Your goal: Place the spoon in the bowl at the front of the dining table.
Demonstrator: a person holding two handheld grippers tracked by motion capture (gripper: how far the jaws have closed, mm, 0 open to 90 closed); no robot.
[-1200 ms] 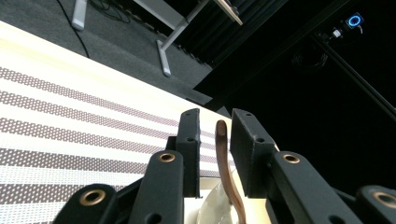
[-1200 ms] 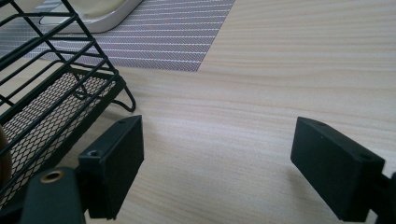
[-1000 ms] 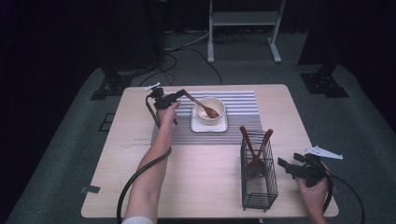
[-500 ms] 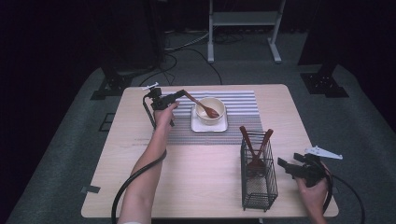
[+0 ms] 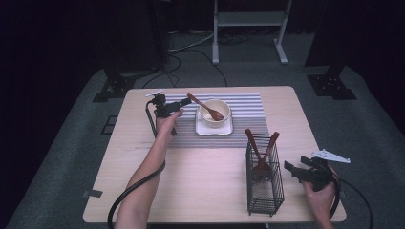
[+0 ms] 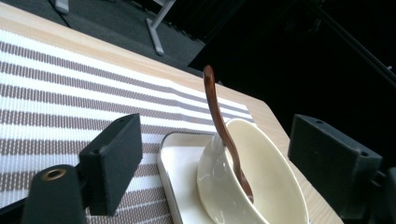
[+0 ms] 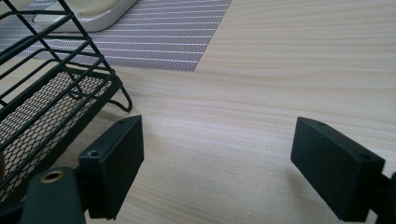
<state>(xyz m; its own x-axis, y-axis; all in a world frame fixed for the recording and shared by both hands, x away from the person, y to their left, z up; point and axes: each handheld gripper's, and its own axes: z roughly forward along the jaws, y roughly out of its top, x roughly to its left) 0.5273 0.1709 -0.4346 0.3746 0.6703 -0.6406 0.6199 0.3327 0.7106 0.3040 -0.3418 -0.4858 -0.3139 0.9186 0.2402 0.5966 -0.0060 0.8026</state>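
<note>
While the spoon leans in the bowl, these are the points that matter:

Spoon (image 5: 206, 107): dark red-brown wood, slim curved handle, small oval head; likely light, stiff and smooth, so it may slide or tip on the rim if nudged.
Where it is: upper middle of the high view, head down in the bowl (image 5: 215, 113), handle slanting up to the left over the rim, its free end near the left gripper (image 5: 184, 103).
Where to grip: on the bare handle above the rim, across its narrow width; that looks like the surest hold, well clear of the bowl.
Bowl: cream, glossy, probably ceramic and breakable; it sits on a pale square plate (image 5: 201, 129) on the striped mat (image 5: 248, 102).
Left gripper: jaws have just been opening and now stand wide apart, nothing between the pads; in the left gripper view the spoon (image 6: 219, 126) stands beyond them.
Right gripper (image 5: 292, 170): lower right, jaws wide apart over bare table (image 7: 289, 70), beside the wire basket (image 5: 263, 202).
Basket: black wire, holding more wooden utensils (image 5: 265, 148).
</note>
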